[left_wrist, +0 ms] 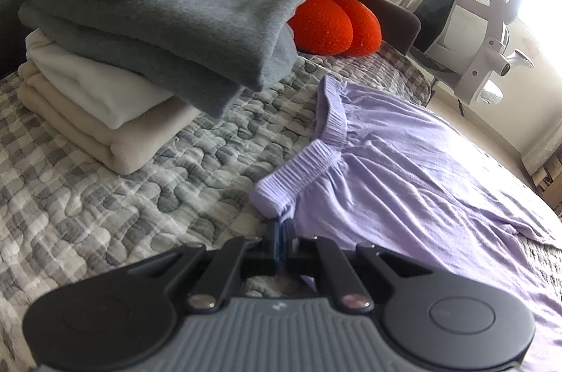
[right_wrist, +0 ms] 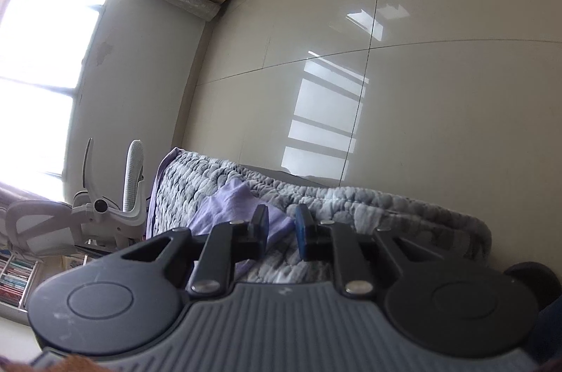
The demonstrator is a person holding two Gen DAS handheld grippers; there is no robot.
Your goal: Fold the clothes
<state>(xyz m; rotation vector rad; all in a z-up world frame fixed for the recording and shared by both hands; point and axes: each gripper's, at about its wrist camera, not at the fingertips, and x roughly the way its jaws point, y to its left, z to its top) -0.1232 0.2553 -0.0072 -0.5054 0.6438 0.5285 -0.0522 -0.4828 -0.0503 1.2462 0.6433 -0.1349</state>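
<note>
The left claw (left_wrist: 279, 226) is pinching a waistband corner of the lilac pants (left_wrist: 404, 168), which are lying spread on the bed (left_wrist: 105, 196) beside a folded stack (left_wrist: 140, 38). The right claw (right_wrist: 281, 228) is hovering part-open, empty, over a pant end. Likely a fold; the right claw needs a hold.

Lilac pants (left_wrist: 404, 175) w/ elastic waistband spread flat on my bed's quilt, one waistband corner pinched up, next to folded stack (left_wrist: 140, 31).
</note>
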